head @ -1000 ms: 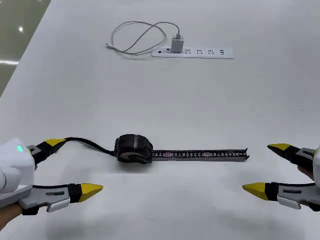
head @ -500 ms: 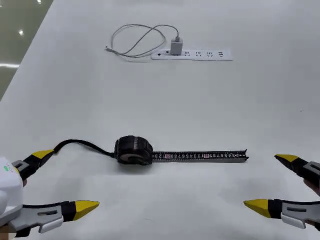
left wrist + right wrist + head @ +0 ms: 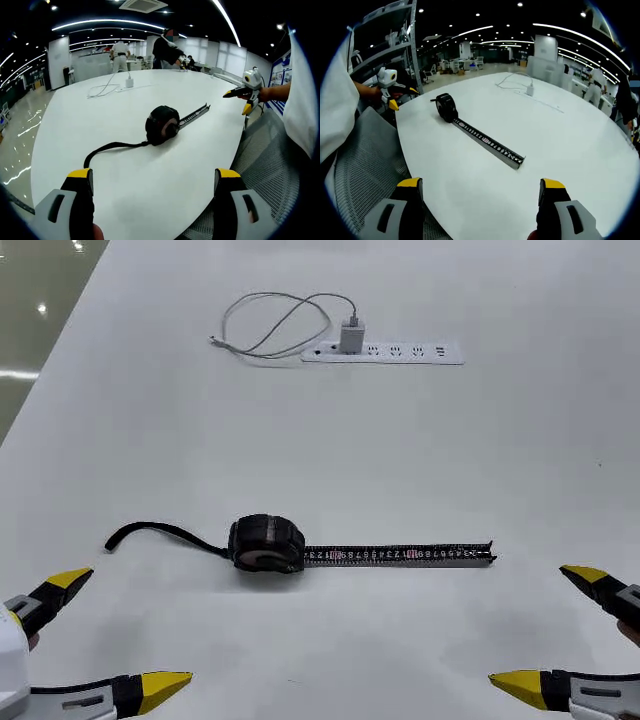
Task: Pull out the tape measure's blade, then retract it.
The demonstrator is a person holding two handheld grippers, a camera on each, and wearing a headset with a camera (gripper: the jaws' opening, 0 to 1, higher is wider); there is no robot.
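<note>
Blade out, both hand-held grippers off the tape measure.

The tape measure [image 3: 266, 542] lies near the desk's [image 3: 400, 440] near edge, its blade [image 3: 400, 553] stretched toward the right edge. The left hand-held gripper [image 3: 130, 628] and right hand-held gripper [image 3: 536, 626] hang with jaws apart, holding nothing (one on either side). An unguided retraction could whip the blade back and skid the tape measure.

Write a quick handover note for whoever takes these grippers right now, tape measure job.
Left gripper: open, empty, near the strap end, not touching.
Right gripper: open, empty, beyond the blade tip.
Tape measure: lies on the table, blade out to the right.
Done: blade pulled out. Left: retract it.
</note>
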